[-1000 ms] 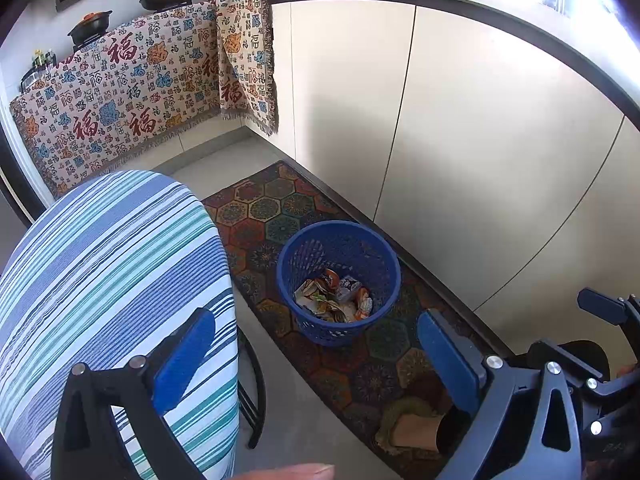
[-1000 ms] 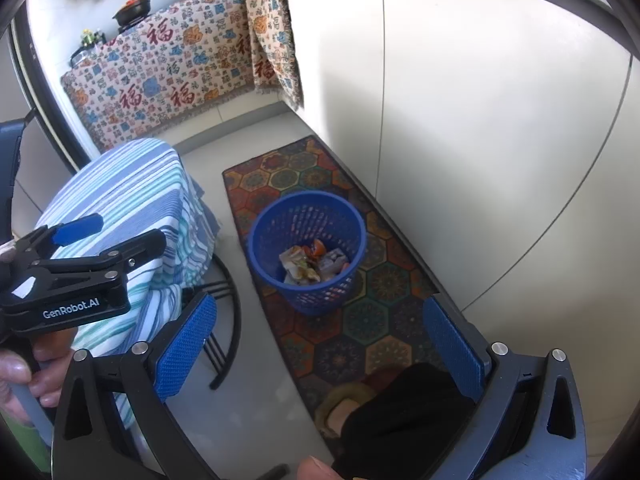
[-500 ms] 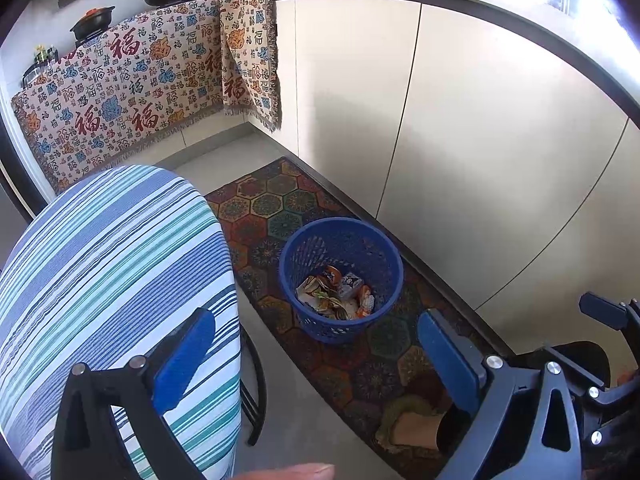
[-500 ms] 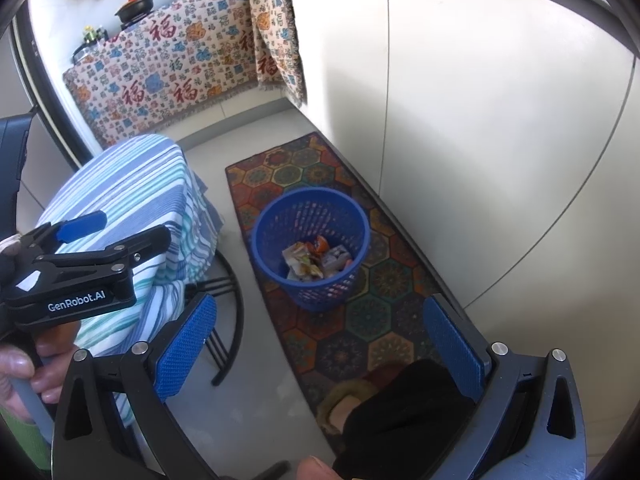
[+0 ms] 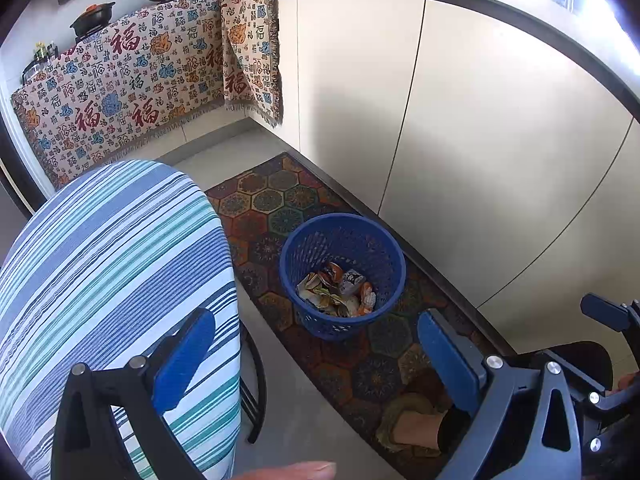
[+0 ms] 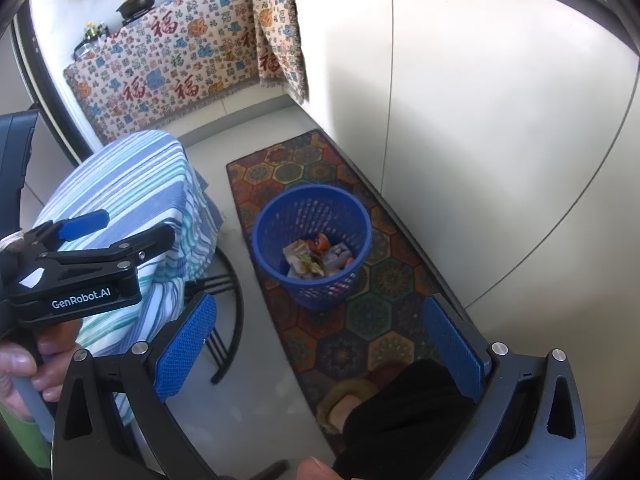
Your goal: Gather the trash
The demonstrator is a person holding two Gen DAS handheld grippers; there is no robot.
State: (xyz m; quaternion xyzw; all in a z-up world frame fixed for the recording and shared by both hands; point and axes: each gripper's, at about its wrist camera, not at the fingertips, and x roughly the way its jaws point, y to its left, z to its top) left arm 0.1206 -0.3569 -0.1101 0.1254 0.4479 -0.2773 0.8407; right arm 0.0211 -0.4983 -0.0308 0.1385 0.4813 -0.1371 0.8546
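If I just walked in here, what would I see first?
Probably the blue basket standing on the colourful hexagon rug, with crumpled wrappers in the bottom. Next, the striped blue cloth over a table to its left, and the cloth with red characters hanging down the counter at the back. Both grippers, left and right, have open, empty jaws.

Both grippers hang side by side, angled downward. The left gripper (image 5: pixel 316 354) and the right gripper (image 6: pixel 320 344) have jaws spread wide, holding nothing. A hand (image 6: pixel 24 364) grips the left handle.
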